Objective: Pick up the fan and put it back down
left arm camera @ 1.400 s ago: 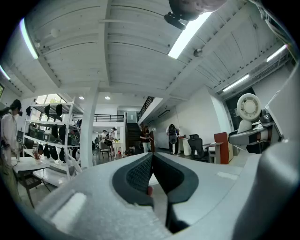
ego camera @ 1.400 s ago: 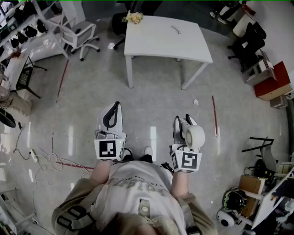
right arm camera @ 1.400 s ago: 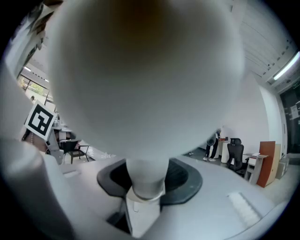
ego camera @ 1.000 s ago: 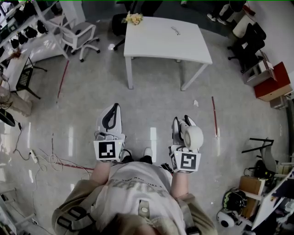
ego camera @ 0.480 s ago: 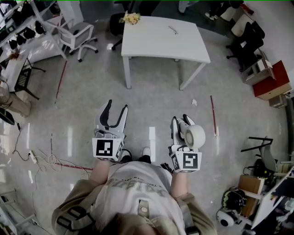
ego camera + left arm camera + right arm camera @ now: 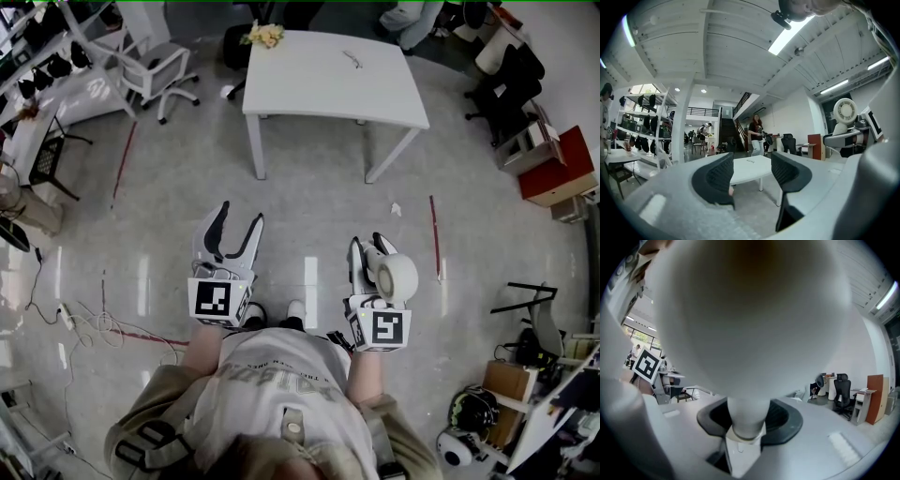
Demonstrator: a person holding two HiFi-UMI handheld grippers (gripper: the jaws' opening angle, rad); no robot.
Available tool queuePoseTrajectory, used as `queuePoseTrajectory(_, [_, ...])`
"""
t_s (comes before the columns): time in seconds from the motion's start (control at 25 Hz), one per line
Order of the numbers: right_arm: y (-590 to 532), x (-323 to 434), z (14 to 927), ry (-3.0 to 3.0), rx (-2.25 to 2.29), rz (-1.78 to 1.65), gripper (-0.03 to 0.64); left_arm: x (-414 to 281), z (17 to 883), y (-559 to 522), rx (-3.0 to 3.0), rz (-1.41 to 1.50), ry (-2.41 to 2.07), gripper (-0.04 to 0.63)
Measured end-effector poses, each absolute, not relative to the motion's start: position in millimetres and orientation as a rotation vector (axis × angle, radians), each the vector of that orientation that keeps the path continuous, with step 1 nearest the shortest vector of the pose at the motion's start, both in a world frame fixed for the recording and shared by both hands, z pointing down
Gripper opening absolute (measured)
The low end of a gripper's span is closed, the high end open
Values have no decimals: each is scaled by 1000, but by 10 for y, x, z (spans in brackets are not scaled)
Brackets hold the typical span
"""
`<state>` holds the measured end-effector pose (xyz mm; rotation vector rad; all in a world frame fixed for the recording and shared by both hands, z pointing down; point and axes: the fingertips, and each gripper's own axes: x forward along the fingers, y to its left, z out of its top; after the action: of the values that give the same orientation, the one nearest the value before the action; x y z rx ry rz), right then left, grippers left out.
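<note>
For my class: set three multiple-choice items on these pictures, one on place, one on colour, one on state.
1. The yellow bundle lies: A on the floor; B on a corner of the table; C on a chair.
2. The fan is: A red; B black; C white.
3. The fan is: A standing on the table; B clamped in the right gripper; C lying on the floor.
Answers: B, it sits at the tabletop's edge; C, its head shows white; B, jaws clamp its stem.

Left tool (image 6: 238, 218) opening empty, right (image 6: 371, 246) clamped.
</note>
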<state>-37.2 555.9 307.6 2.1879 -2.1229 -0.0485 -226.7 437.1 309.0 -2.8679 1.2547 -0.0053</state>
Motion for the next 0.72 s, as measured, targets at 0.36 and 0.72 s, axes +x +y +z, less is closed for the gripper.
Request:
queuePoseTrajectory(0.36, [5366, 79, 3102, -2180, 2113, -65, 149, -1827, 3143, 4297, -2846, -11, 1316, 261])
queuePoseTrajectory(0.72, [5092, 313, 3229, -2248, 2039, -45, 149, -1744, 3279, 4190, -2797, -53, 1423, 261])
